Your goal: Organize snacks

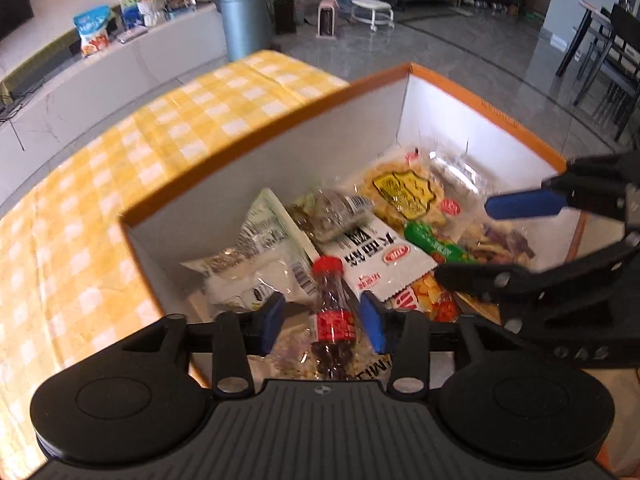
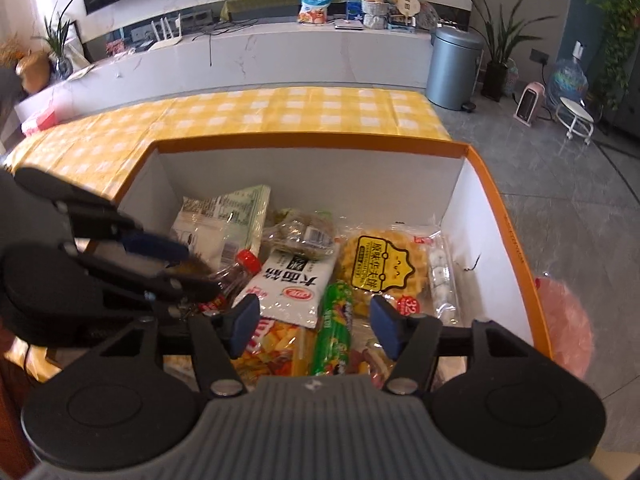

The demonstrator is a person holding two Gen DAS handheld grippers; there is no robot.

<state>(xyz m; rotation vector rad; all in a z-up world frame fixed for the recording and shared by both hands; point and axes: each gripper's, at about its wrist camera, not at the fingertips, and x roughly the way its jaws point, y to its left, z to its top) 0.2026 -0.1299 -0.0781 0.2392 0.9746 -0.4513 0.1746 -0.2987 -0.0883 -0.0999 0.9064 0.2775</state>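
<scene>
Snacks all piled in the box

Both grippers hang over the orange-rimmed box point(image 2: 516, 248), which sits on the yellow-check worktop point(image 2: 280, 110). Left gripper point(image 1: 322, 316) has its jaws apart, straddling a little red-capped bottle point(image 1: 332, 312) without pressing it. Right gripper point(image 2: 312, 322) is spread too, with a green roll point(image 2: 334, 328) lying between the pads, not gripped. Waffle pack point(image 2: 378, 268), white noodle bag point(image 2: 294, 288) and other packets fill the bottom.
</scene>
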